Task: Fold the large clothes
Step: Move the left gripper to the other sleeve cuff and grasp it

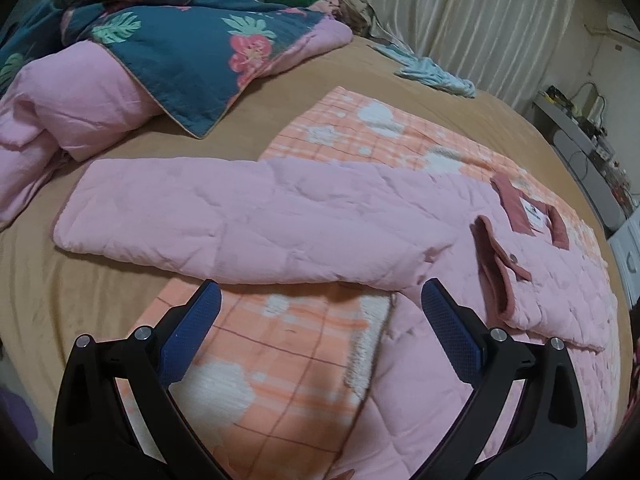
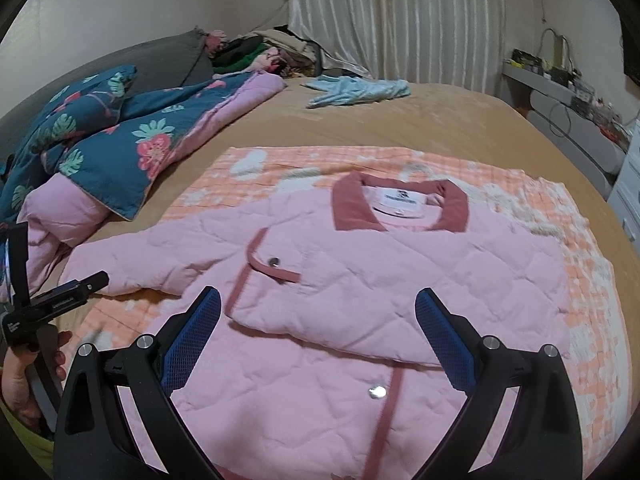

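bed point(image 2: 440, 120) | jacket point(image 2: 360, 272) flat on blanket point(image 2: 580, 272) | left gripper point(image 1: 320, 300), right gripper point(image 2: 318, 304) agape, empty | risk: sleeve point(image 1: 200, 216) at 10 o'clock slips, padding springs back, pinching blanket too

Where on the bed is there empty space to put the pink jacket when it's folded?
Bare tan sheet lies open between the orange checked blanket and the light blue garment. There is another patch left of the jacket sleeve. The floral quilt and clothes pile crowd the far left.
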`<state>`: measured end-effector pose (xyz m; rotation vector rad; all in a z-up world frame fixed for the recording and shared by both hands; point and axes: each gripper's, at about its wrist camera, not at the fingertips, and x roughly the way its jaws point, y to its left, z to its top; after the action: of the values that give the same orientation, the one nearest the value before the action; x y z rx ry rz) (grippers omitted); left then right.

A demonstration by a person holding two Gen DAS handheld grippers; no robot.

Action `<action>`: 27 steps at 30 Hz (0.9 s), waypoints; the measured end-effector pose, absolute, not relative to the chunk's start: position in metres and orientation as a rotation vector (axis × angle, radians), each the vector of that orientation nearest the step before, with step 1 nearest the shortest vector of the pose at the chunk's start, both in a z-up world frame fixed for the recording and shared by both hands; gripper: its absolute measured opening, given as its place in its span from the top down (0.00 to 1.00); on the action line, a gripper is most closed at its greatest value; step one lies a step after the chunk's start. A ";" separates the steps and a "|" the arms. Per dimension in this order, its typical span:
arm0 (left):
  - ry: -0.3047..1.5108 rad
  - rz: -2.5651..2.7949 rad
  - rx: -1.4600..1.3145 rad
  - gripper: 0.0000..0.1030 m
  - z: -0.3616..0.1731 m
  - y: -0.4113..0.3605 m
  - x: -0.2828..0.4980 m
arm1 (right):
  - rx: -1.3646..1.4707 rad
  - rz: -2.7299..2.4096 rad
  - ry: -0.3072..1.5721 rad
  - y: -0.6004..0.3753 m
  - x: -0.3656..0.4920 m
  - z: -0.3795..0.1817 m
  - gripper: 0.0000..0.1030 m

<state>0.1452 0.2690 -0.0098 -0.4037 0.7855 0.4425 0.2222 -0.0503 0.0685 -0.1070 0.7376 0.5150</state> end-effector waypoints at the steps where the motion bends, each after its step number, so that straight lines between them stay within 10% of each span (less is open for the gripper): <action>1: 0.783 0.451 -0.406 0.09 -0.010 0.272 0.144 | -0.110 0.521 0.736 -0.047 0.222 0.070 0.06; 27: 0.766 0.666 -0.530 0.09 -0.032 0.354 0.115 | -0.274 0.735 0.731 0.102 0.197 0.065 0.06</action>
<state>0.1148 0.3536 -0.0321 -0.5295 0.7656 0.6662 0.1970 0.1023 0.0652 -0.2742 0.7313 0.7350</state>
